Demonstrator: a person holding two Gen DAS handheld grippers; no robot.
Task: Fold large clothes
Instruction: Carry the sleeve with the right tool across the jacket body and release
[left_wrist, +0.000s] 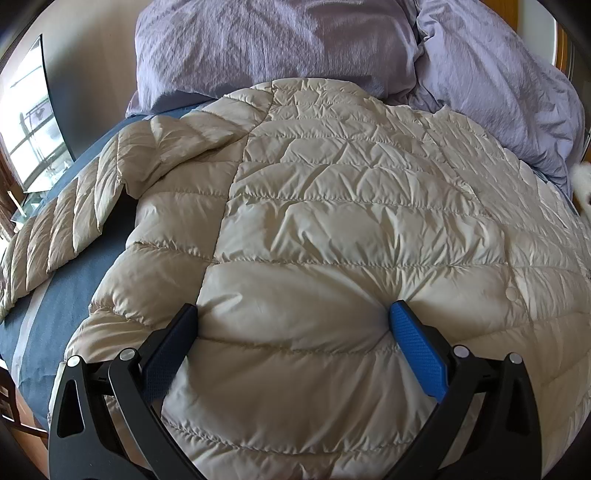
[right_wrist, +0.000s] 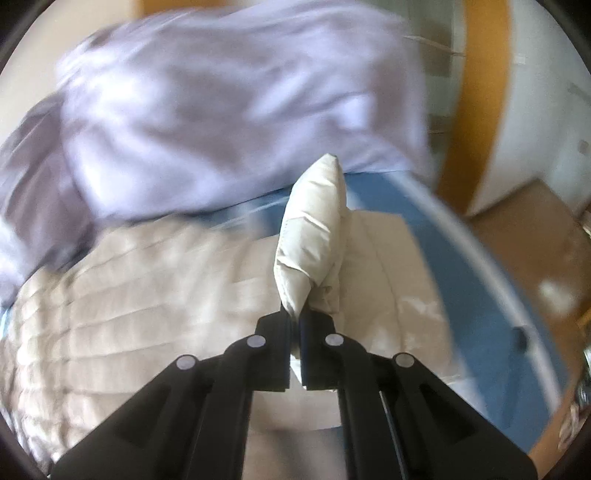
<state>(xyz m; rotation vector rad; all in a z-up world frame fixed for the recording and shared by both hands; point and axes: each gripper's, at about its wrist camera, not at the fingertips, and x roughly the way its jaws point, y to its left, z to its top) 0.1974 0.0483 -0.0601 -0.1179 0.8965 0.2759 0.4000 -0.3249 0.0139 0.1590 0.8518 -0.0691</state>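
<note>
- The cream quilted down jacket (left_wrist: 332, 206) lies spread flat across the blue bedsheet (left_wrist: 55, 306), filling most of the near and middle bed.
- Its shell is glossy and crinkled, stitched in horizontal puffed channels, with one long seam running from the far collar area down toward the near hem.
- A sleeve (left_wrist: 62, 225) stretches out to the left over the sheet; a small round snap (left_wrist: 512, 293) sits near the right edge.
- No brand, label or writing can be read on it anywhere.
- The left gripper (left_wrist: 293, 325) stands wide open, its black finger and its blue-padded finger pressing down into the padding near the hem, a puffed panel bulging between them without being pinched.
- The right gripper (right_wrist: 294, 325) is closed tight on a bunched fold of the jacket (right_wrist: 314, 236), which stands up from between the fingers above the rest of the garment; this view is motion-blurred.
- Beyond the jacket, a lilac pillow (left_wrist: 273, 44) and a rumpled lilac duvet (left_wrist: 498, 96) lie at the far side.
- A window (left_wrist: 29, 122) shows at far left; wooden floor (right_wrist: 535, 236) at right.
</note>
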